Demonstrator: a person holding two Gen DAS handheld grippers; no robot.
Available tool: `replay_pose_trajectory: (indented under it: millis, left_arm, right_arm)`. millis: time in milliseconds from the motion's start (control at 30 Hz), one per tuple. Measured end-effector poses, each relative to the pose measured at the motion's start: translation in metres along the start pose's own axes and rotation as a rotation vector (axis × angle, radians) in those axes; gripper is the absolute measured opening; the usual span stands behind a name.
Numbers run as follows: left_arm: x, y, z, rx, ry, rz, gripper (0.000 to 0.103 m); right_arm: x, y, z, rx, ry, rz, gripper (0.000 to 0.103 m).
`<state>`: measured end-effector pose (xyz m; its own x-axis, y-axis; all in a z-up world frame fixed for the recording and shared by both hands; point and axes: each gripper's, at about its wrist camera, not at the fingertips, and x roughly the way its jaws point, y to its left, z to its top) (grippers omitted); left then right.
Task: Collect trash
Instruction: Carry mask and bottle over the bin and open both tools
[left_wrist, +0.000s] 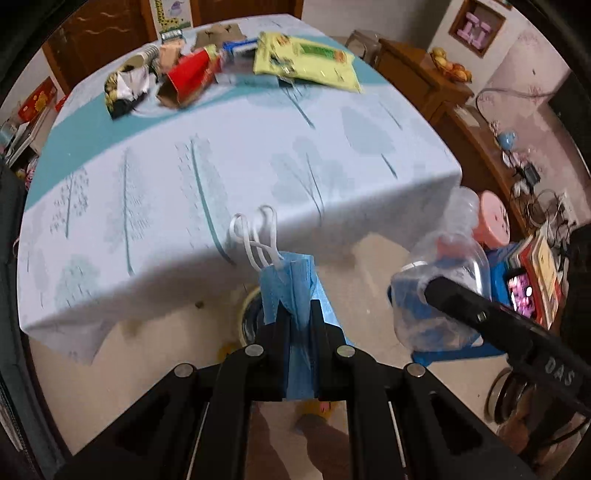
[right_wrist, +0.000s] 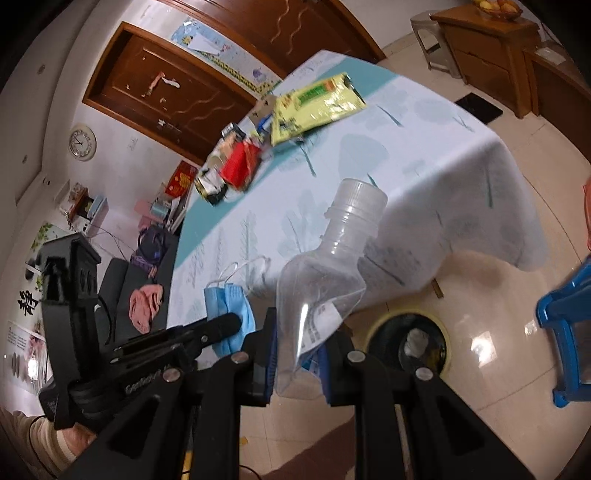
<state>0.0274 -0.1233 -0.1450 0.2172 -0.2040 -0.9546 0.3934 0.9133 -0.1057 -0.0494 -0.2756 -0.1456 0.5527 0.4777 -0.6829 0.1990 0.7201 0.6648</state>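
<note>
My left gripper (left_wrist: 298, 321) is shut on a folded blue face mask (left_wrist: 290, 284), whose white ear loops stick up past the table's front edge. It also shows at the left of the right wrist view, left gripper (right_wrist: 231, 325) still pinching the mask (right_wrist: 229, 306). My right gripper (right_wrist: 299, 354) is shut on a crushed clear plastic bottle (right_wrist: 321, 291) with a white cap, neck pointing up. The left wrist view has that bottle (left_wrist: 447, 273) at the right. A round black trash bin (right_wrist: 410, 339) with a yellowish rim stands on the floor, just beyond both grippers.
The table (left_wrist: 221, 166) has a pale tree-print cloth. At its far end lie a yellow packet (left_wrist: 306, 59), a red carton (left_wrist: 188, 77) and a dark wrapper (left_wrist: 125, 88). A blue plastic stool (right_wrist: 565, 332) stands to the right of the bin. Wooden cabinets line the right wall.
</note>
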Motion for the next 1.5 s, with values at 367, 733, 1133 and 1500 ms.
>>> replay_pose_trajectory:
  millis: [367, 733, 1133, 1500]
  left_arm:
    - [0.064, -0.008, -0.031, 0.062, 0.101, 0.003, 0.007]
    - [0.217, 0.007, -0.056, 0.18, 0.117, -0.02, 0.007]
    - [0.339, 0.017, -0.084, 0.312, 0.121, 0.027, 0.033]
    - [0.329, 0.045, -0.084, 0.207, 0.063, 0.077, 0.079]
  right_arm:
    - [0.044, -0.052, -0.033, 0.078, 0.05, -0.05, 0.019]
    - [0.167, -0.14, -0.09, 0.152, 0.08, -0.164, 0.019]
    - [0.281, -0.216, -0.126, 0.221, 0.142, -0.207, 0.02]
    - [0.286, -0.226, -0.13, 0.248, 0.169, -0.211, 0.045]
